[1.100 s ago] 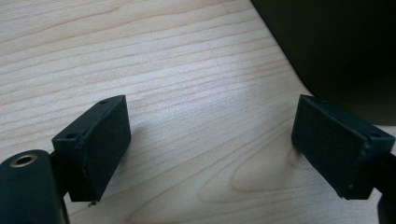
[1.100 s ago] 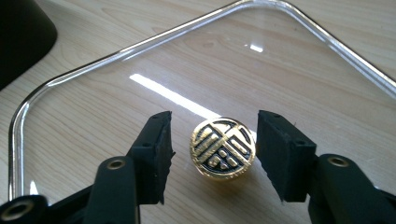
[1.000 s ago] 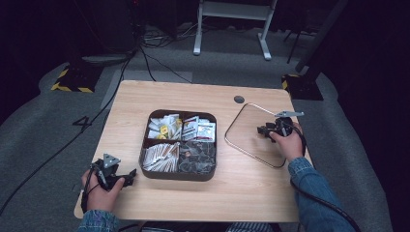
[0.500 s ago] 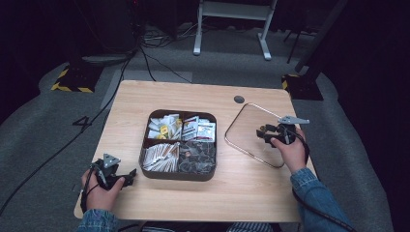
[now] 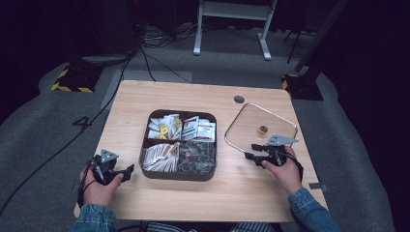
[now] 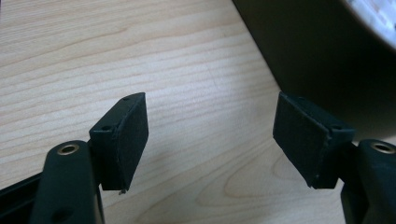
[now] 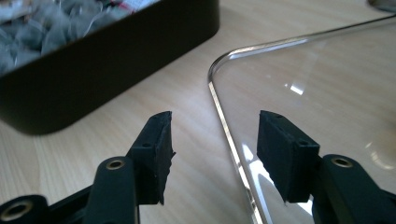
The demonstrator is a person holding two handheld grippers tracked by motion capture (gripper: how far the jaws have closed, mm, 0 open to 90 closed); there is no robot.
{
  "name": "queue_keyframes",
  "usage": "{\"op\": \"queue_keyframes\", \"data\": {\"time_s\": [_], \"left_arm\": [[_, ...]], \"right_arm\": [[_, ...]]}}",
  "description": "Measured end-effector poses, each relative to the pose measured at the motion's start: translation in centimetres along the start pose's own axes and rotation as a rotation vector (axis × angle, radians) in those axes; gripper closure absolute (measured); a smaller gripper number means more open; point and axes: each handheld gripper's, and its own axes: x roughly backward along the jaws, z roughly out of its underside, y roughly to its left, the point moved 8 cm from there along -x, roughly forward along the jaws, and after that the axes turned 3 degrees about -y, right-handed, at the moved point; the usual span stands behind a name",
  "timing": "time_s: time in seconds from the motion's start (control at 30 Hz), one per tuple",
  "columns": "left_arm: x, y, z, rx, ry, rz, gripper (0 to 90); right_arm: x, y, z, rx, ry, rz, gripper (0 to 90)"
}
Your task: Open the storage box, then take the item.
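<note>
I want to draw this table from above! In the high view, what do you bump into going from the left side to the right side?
Left gripper → dark box with four compartments of packets → right gripper at the near edge of the glass lid → little knob on the glass lid.

Dim room here, with the light falling mainly on the pale wooden surface (image 5: 145,104) at centre. Grey carpet (image 5: 43,130) spreads all round it, darkening toward the edges. Black cables (image 5: 150,63) snake across the floor behind. A white metal frame (image 5: 232,29) stands on two feet at the back. Yellow-and-black striped blocks (image 5: 72,82) sit at the far left and far right.
</note>
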Motion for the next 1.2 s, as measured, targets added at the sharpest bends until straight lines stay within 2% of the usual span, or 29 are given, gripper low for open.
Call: {"op": "queue_keyframes", "data": {"time_s": [0.07, 0.17, 0.23, 0.3, 0.37, 0.5, 0.7, 0.83, 0.9, 0.93, 1.07, 1.13, 1.2], "left_arm": [[0.1, -0.1, -0.5, 0.005, -0.007, -0.002, 27.4], [0.1, -0.2, -0.8, 0.004, -0.016, -0.003, 27.5], [0.0, -0.3, -1.2, 0.009, -0.029, 0.014, 27.6], [0.0, -0.3, -1.5, 0.015, -0.040, 0.022, 28.2], [0.1, -0.3, -1.6, 0.018, -0.046, 0.024, 28.3], [0.6, -0.1, -2.5, 0.032, -0.089, 0.018, 29.0], [1.4, -0.5, -3.8, 0.043, -0.141, 0.025, 29.8], [1.9, -1.1, -4.7, 0.038, -0.176, 0.035, 30.3], [2.1, -1.5, -5.3, 0.042, -0.200, 0.050, 30.4], [2.3, -1.9, -5.9, 0.050, -0.223, 0.072, 30.6], [2.8, -2.9, -7.1, 0.034, -0.269, 0.083, 30.9], [2.9, -3.2, -7.2, 0.026, -0.276, 0.086, 30.4], [2.9, -3.6, -7.4, 0.019, -0.287, 0.090, 26.1]], "right_arm": [[-0.6, 0.9, 1.1, 0.026, 0.038, 0.001, 45.5], [-0.9, 1.6, 1.5, 0.050, 0.055, -0.005, 45.5], [-1.3, 2.4, 1.8, 0.080, 0.070, -0.008, 45.1], [-1.5, 2.7, 2.1, 0.087, 0.082, -0.009, 44.5], [-1.6, 2.7, 2.3, 0.086, 0.088, -0.009, 44.1], [-1.8, 2.5, 2.6, 0.100, 0.094, 0.024, 39.7], [-1.8, 2.5, 2.6, 0.094, 0.092, 0.026, 40.2], [-1.8, 2.5, 2.6, 0.095, 0.091, 0.027, 40.2], [-1.8, 2.5, 2.6, 0.095, 0.091, 0.028, 40.2], [-1.8, 2.5, 2.6, 0.096, 0.090, 0.028, 40.3], [-1.8, 2.5, 2.6, 0.097, 0.090, 0.031, 40.5], [-1.8, 2.5, 2.6, 0.097, 0.090, 0.030, 40.5], [-1.8, 2.5, 2.6, 0.097, 0.091, 0.029, 40.5]]}}
